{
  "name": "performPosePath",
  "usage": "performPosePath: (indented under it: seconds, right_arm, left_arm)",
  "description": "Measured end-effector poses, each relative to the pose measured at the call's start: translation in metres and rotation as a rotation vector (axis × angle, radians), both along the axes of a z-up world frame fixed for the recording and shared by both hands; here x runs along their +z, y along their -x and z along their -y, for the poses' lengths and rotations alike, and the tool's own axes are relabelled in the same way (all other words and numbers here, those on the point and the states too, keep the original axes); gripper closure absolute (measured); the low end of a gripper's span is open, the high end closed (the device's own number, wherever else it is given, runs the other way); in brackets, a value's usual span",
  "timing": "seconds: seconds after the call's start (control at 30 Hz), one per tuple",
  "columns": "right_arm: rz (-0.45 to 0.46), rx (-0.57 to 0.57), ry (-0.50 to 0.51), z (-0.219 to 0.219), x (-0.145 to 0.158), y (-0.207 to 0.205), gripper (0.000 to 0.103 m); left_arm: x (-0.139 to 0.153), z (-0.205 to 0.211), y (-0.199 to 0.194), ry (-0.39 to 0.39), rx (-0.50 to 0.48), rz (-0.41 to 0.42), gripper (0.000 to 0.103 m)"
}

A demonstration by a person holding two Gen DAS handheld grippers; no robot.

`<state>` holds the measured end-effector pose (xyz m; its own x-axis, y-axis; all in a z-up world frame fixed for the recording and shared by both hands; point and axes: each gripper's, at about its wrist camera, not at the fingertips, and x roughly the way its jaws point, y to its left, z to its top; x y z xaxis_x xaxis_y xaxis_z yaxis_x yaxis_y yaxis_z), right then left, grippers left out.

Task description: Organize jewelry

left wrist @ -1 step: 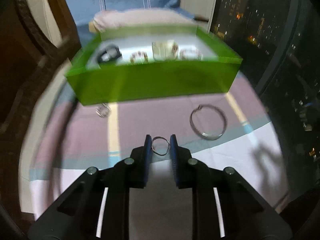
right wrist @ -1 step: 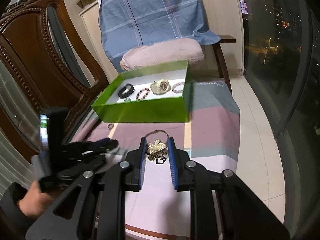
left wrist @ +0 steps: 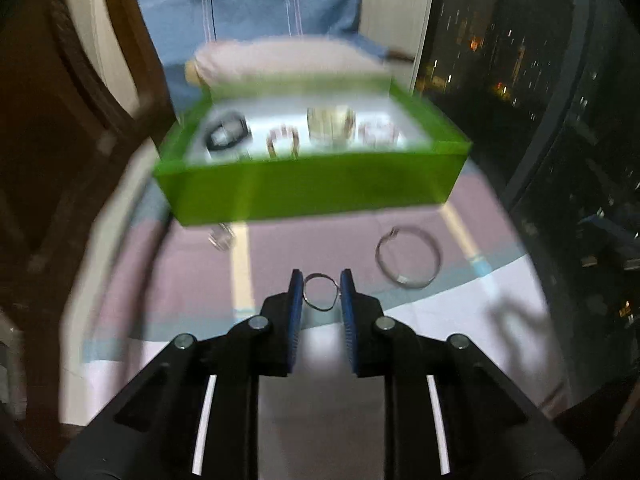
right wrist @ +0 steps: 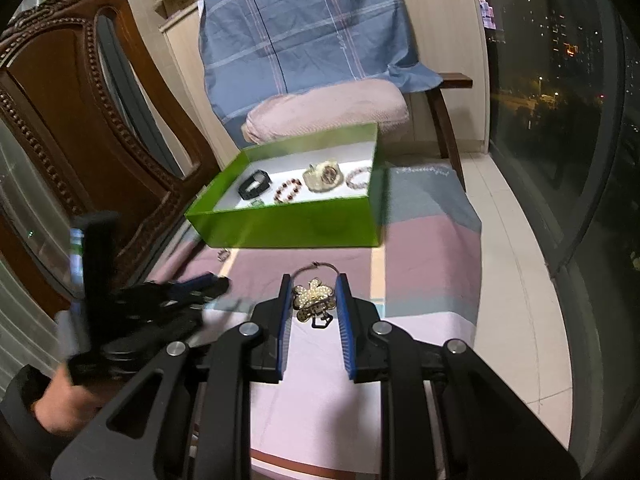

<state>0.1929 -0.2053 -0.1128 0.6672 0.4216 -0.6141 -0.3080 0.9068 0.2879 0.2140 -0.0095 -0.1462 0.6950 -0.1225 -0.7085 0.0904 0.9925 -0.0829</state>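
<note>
A green box [left wrist: 312, 192] with a white floor stands on the striped cloth and holds a black band [left wrist: 226, 134], a dark bead bracelet [left wrist: 283, 142], a pale watch [left wrist: 331, 122] and a light bead bracelet [left wrist: 378, 130]. My left gripper [left wrist: 321, 292] is shut on a thin silver ring [left wrist: 320, 294], held above the cloth in front of the box. My right gripper [right wrist: 312, 300] is shut on a gold flower brooch [right wrist: 313, 298]. The box also shows in the right wrist view [right wrist: 288, 226]. The left gripper [right wrist: 188, 288] appears there, blurred, at lower left.
A silver bangle [left wrist: 408, 258] lies on the cloth right of the left gripper. A small silver piece [left wrist: 221, 238] lies by the box's front left corner. A carved wooden chair [right wrist: 80, 120] stands at left; a chair with pink cushion [right wrist: 324, 114] is behind the box.
</note>
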Motion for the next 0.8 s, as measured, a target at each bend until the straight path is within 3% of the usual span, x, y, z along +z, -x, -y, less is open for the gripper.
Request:
performPosePath:
  seconds: [0.13,0.33,0.8]
  right_arm:
    - [0.069,0.025,0.002,-0.010,0.010,0.012,0.082]
    - [0.169,0.038,-0.003,-0.022,0.022,0.028,0.082]
    - [0.198,0.043,0.012,-0.036,0.022,0.029,0.082]
  left_arm:
    - [0.050,-0.012,0.043,-0.042,0.012,0.165,0.084]
    - [0.087,-0.027,0.078,-0.025,0.054,0.298,0.084]
    - [0.082,-0.025,0.079,-0.020,0.022,0.288,0.084]
